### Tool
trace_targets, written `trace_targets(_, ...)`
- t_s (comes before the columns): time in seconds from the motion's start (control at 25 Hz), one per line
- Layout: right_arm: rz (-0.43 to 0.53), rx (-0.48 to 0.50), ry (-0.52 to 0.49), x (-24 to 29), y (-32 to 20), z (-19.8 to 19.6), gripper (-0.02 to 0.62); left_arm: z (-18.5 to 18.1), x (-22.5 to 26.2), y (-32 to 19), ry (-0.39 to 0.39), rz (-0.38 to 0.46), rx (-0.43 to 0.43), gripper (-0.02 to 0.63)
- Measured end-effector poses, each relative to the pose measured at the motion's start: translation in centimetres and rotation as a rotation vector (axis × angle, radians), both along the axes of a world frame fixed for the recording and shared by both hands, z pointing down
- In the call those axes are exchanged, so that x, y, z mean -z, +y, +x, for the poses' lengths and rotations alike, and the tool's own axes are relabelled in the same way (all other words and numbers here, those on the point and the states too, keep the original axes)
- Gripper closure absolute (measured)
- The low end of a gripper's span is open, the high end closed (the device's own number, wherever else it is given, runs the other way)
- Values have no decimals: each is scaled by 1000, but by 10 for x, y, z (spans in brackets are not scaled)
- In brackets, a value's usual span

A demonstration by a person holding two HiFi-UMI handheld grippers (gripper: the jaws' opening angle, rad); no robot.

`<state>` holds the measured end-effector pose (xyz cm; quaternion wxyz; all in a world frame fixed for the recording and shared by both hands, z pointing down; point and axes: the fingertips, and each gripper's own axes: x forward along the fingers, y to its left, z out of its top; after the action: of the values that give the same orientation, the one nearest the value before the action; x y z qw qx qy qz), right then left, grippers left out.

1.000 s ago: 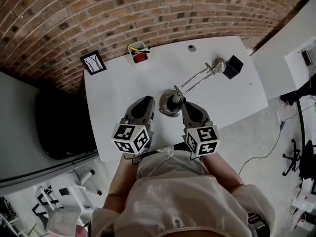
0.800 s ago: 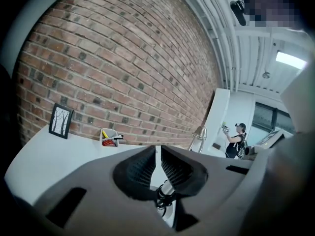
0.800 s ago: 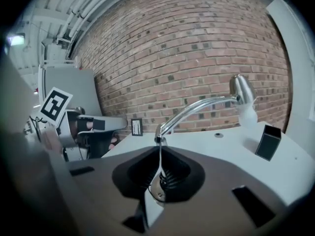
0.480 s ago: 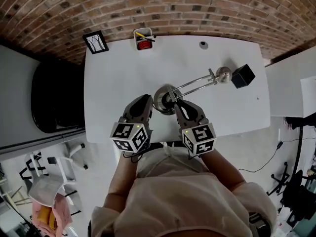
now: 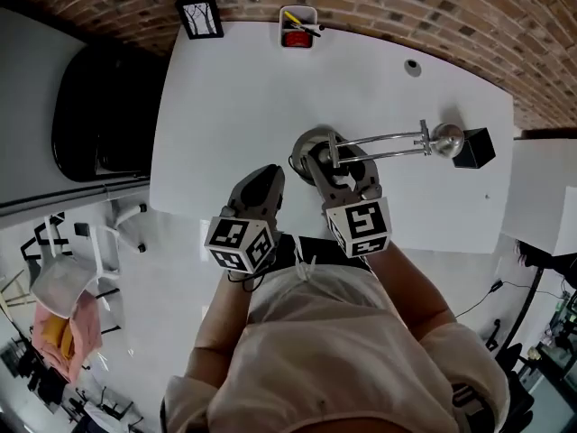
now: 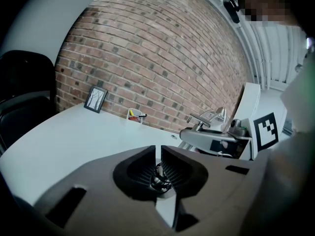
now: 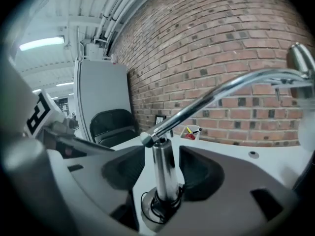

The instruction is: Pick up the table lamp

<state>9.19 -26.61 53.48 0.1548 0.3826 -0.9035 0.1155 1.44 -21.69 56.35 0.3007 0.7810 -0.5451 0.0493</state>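
**A:** Nearest the person, just left of the table lamp [image 5: 317, 145], how does the left gripper [image 5: 261, 177] stand?

**B:** Its jaws are drawn together to a thin slit with nothing between them. It is apart from the lamp.

**A:** And the right gripper [image 5: 341, 163]?

**B:** At the lamp itself. Its jaws have just been opening and stand wide, one on each side of the lamp's upright chrome post [image 7: 166, 166]. There is a gap at both pads, so nothing is clamped.

**A:** Where is the lamp?

**B:** On the white table [image 5: 216, 97], standing on its round base. Its arm reaches right to a chrome head [image 5: 446, 136], with a black cube [image 5: 473, 149] just beside that.

**A:** Beyond the lamp?

**B:** A cup of pens [image 5: 297, 27] and a small picture frame [image 5: 200, 16], both before the brick wall [image 5: 406, 7]. Far left of the lamp there is a black chair [image 5: 90, 106].
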Motion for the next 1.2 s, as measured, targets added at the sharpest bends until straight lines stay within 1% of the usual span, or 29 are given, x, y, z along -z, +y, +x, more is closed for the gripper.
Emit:
trace_targets(0.24, 29, 23, -7, -8, -17, -17, 397, 4, -26, 8, 23, -20, -4, 571)
trace_targets(0.36, 56, 16, -2, -9, -22, -22, 404, 2, -38, 10, 30, -41, -14, 575)
trace_targets(0.48, 71, -8, -1, -8, -29, -24, 458, 1, -49, 12, 33, -60, -27, 583)
trace_targets(0.6, 64, -31, 18, -10, -33, -22, 513, 2, -58, 13, 56, -81, -39, 588)
trace_targets(0.72, 67, -18, 43, -10, -33, -24, 525, 6, -67, 15, 77, -107, -54, 588)
trace_targets(0.8, 75, 3, 62, -7, -32, -27, 536, 7, -75, 14, 91, -136, -48, 587)
trace_targets(0.96, 93, 45, 109, -7, -30, -31, 552, 10, -87, 13, 179, -206, -11, 586)
trace_targets(1.04, 102, 58, 136, -7, -29, -32, 560, 16, -98, 13, 222, -257, -16, 586)
trace_targets(1.2, 89, 63, 135, -6, -31, -28, 561, 29, -121, 12, 337, -358, 0, 576)
